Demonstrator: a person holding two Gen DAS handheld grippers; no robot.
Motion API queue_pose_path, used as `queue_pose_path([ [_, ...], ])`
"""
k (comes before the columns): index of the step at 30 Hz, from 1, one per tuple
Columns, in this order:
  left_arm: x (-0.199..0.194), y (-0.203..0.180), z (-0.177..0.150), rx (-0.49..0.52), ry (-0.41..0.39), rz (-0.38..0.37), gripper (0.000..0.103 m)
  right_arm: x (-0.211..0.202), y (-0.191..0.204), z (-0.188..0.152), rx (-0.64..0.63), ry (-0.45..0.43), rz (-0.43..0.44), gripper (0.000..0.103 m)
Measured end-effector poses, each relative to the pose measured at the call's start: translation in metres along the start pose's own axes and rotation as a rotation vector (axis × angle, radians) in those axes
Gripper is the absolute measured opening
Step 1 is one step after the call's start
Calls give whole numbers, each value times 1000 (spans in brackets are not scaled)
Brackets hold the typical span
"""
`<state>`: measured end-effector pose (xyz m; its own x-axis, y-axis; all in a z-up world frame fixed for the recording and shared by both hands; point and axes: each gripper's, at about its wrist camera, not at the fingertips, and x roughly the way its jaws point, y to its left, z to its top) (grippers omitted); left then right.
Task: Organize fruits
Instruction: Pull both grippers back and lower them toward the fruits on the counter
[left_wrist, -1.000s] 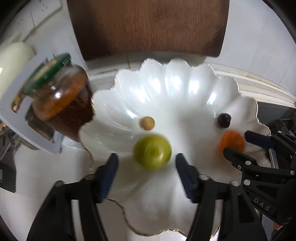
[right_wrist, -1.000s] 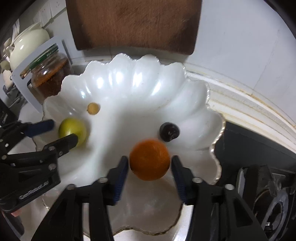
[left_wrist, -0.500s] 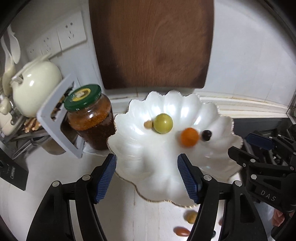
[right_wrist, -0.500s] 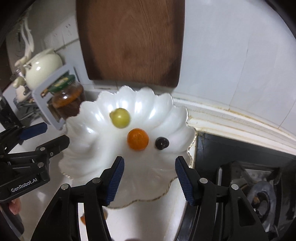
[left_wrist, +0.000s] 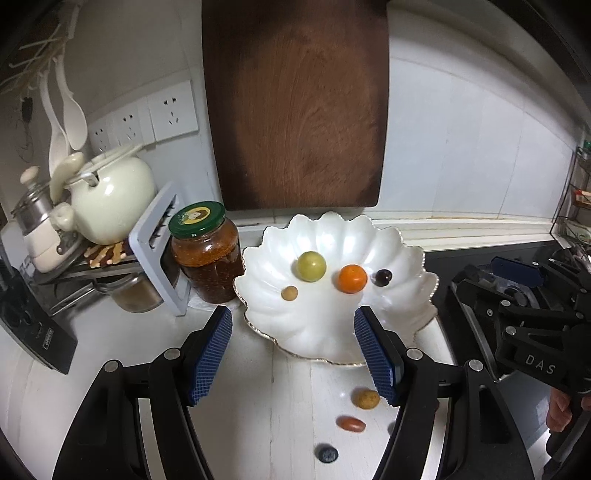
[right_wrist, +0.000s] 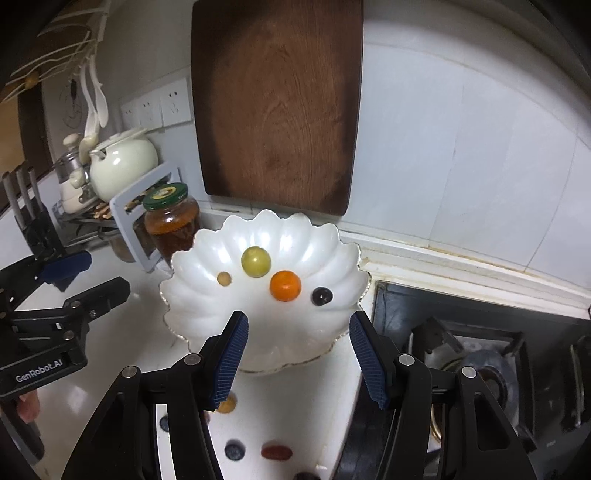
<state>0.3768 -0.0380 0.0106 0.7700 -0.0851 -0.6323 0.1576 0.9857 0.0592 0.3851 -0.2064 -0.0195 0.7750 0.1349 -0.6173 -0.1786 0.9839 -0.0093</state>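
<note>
A white scalloped dish (left_wrist: 325, 332) (right_wrist: 207, 306) on the counter holds a green fruit (left_wrist: 311, 266) (right_wrist: 255, 261), an orange fruit (left_wrist: 352, 278) (right_wrist: 285, 285), a dark berry (left_wrist: 383, 277) (right_wrist: 322, 295) and a small tan fruit (left_wrist: 289, 293) (right_wrist: 224, 278). My left gripper (left_wrist: 291, 354) is open and empty, in front of the dish. My right gripper (right_wrist: 297, 358) is open and empty, also in front of the dish. On the counter near me lie a tan fruit (left_wrist: 365, 398), a red fruit (left_wrist: 351, 423) (right_wrist: 276, 452) and a blueberry (left_wrist: 327, 453) (right_wrist: 235, 450).
A green-lidded jar (left_wrist: 205, 251) (right_wrist: 170, 218) stands left of the dish, beside a rack with a cream teapot (left_wrist: 110, 195). A wooden cutting board (left_wrist: 295, 103) leans on the wall behind. A gas stove (right_wrist: 480, 369) lies to the right.
Both grippers have let go of their fruit and pulled back from the dish. The green and orange fruits now rest in the dish, and loose fruits on the counter have come into view.
</note>
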Motion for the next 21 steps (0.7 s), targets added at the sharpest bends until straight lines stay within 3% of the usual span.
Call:
queue_pose_path([
  [21,-73,-8,-39,4,-68,-48,68,-75,14,-44,19,-113,-43,58],
])
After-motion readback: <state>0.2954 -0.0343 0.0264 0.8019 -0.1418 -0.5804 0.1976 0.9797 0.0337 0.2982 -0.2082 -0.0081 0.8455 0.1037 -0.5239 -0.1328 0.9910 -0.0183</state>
